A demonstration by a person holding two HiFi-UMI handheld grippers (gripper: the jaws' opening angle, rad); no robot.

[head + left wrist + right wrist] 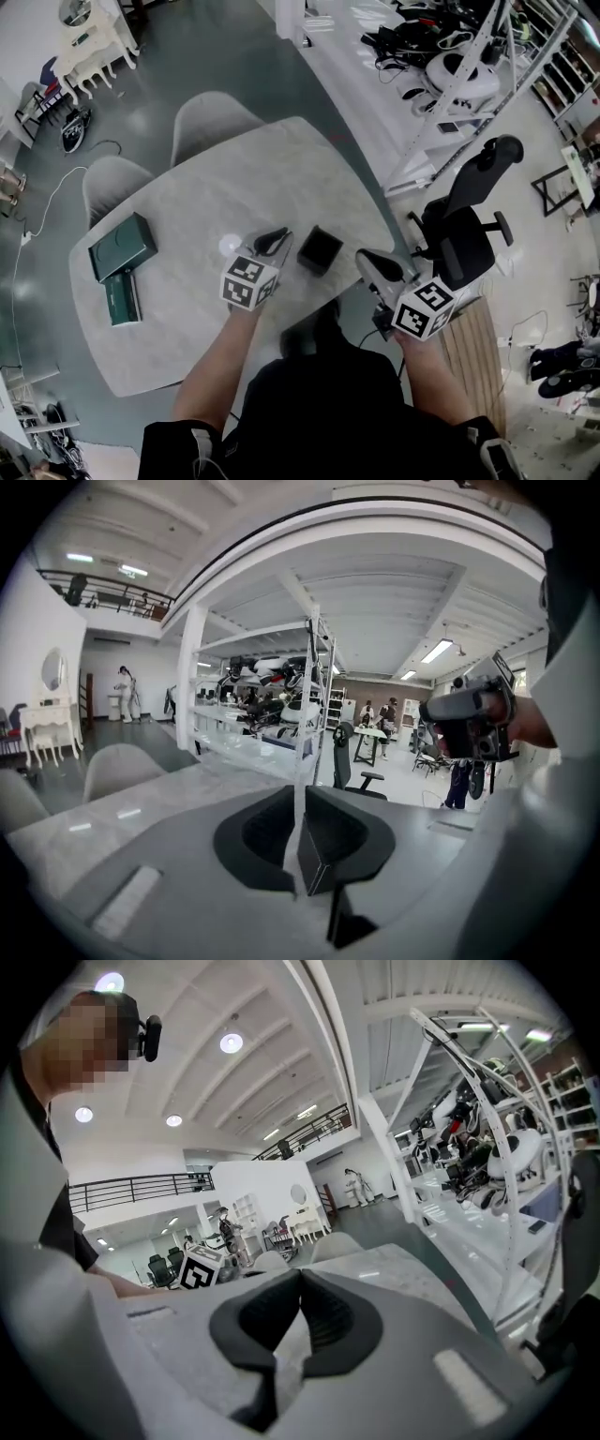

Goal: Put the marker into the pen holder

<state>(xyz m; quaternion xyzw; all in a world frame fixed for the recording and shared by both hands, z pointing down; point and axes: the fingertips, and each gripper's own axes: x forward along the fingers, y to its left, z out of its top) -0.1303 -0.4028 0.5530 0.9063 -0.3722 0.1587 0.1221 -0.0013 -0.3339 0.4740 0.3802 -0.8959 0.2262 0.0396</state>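
At the left of the head view, a green box (122, 246) and a matching flat green piece (124, 298) lie on the pale desk (187, 337), well apart from the work.

Nearer the middle, the left claw (273, 241) hovers low over the desk, just left of the pen holder (320, 249). Its own view shows the jaws drawn together with only a thin slit between them and nothing held.

The pen holder is a small black open-topped box standing upright at the middle of the frame, between the two claws.

To its right, the right claw (378, 265) sits near the desk's edge. Its jaws meet at the tips and it is empty too. Beyond it, at the right of the frame, a black office chair (466, 234) stands on the floor.

The marker shows in none of the views, neither on the desk nor in a claw. It may already sit inside the holder, which would mean the task is finished, but the holder's inside is too dark to confirm this.
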